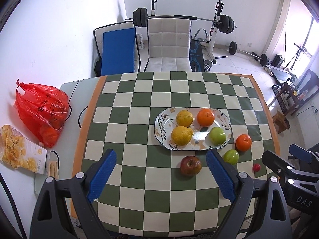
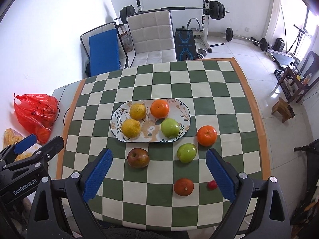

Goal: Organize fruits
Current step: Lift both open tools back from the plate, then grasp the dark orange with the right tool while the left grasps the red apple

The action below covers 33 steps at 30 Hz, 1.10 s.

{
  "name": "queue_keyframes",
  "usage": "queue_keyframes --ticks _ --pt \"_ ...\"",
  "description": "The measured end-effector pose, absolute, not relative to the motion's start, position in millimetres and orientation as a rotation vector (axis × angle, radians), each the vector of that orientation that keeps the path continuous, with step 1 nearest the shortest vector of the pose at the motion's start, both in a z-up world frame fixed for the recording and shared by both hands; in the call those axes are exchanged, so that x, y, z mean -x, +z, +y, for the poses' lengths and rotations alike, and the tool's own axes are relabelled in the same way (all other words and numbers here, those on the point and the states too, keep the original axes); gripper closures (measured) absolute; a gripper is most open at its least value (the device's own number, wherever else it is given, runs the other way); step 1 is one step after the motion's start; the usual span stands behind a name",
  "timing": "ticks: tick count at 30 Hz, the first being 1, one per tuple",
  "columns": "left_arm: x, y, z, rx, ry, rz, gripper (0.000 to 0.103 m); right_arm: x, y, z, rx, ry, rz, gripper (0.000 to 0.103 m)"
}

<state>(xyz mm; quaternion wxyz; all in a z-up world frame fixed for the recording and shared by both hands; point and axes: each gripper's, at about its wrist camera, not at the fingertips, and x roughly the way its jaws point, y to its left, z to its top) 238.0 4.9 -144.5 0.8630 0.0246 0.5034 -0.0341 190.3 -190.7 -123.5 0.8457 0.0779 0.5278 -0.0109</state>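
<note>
While both tools hang above the near edge of the bench, the stock reads as follows.

Bench: table under a green-and-cream checked cloth with an orange border (image 2: 199, 91); white padded chair (image 2: 151, 37) at its far edge.

Plate: oval white ceramic plate with a leaf pattern (image 2: 119, 115), at the middle of the bench.

On plate: two yellow lemons, one at the far left (image 2: 137, 111), one at the near left (image 2: 130, 127); one orange mandarin (image 2: 159, 108) at the far side; one green apple (image 2: 169, 127) at the near right.

Off plate, on cloth: second orange mandarin (image 2: 207, 135) just right of the plate; second green apple (image 2: 186, 153) near the plate's near-right rim; dark red apple (image 2: 138, 157) near the plate's near rim; darker orange mandarin (image 2: 183, 186) toward the near edge; small red round fruit (image 2: 212, 184) beside it, partly behind a finger.

Left tool (image 1: 161, 175): blue-padded jaws spread wide, nothing between the pads, above the cloth left of the red apple.

Right tool (image 2: 157, 174): jaws likewise wide apart, gripping nothing, above the loose fruit.

Left bench margin: red plastic bag (image 1: 39, 111) holding orange fruit; clear packet of yellow crisps (image 1: 18, 147) nearer the near corner.
</note>
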Motion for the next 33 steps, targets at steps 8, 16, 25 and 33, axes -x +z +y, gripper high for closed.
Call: queue_keyframes --ticks 8,16,25,33 --pt "-265.5 -171.1 -5.4 -0.071 -0.068 1.104 0.000 -208.8 -140.6 -197.7 -0.200 -0.026 1.126 0.003" --pt "-298.1 -261.9 -28.6 -0.095 -0.085 1.364 0.000 -231.0 -253.5 -238.4 -0.312 -0.052 1.385 0.003" --pt "-313.4 -358.1 -68.2 -0.120 -0.167 1.642 0.000 -205.8 -362.4 -257.8 -0.449 -0.076 1.609 0.003" --pt "-313.3 -395.4 -89.8 -0.157 -0.234 1.707 0.027 -192.9 -392.1 -257.5 -0.528 -0.064 1.659 0.018"
